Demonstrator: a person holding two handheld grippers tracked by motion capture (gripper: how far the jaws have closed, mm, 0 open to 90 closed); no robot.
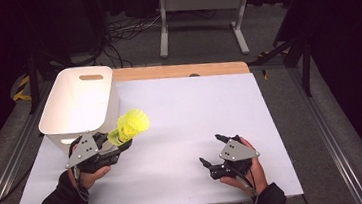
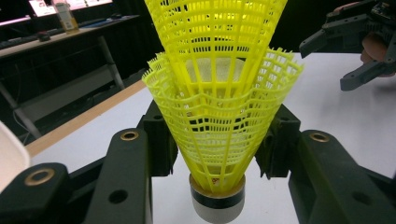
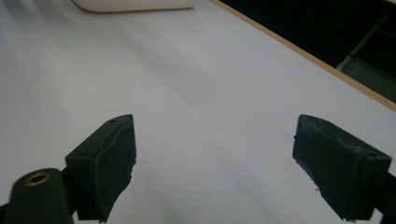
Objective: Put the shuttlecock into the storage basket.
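Bin (image 1: 79,99) holds nothing — left gripper (image 1: 122,139) clamps yellow shuttlecocks (image 1: 132,125); right gripper (image 1: 212,149) gapes.

Two yellow plastic shuttlecocks (image 2: 219,107), nested one inside the other with open mesh skirts and a white cork base banded in black, tilt skirt-up, clamped just beside the white bin.

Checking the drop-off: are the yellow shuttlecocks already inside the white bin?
No, the left hand-held gripper holds the shuttlecocks beside the white bin.
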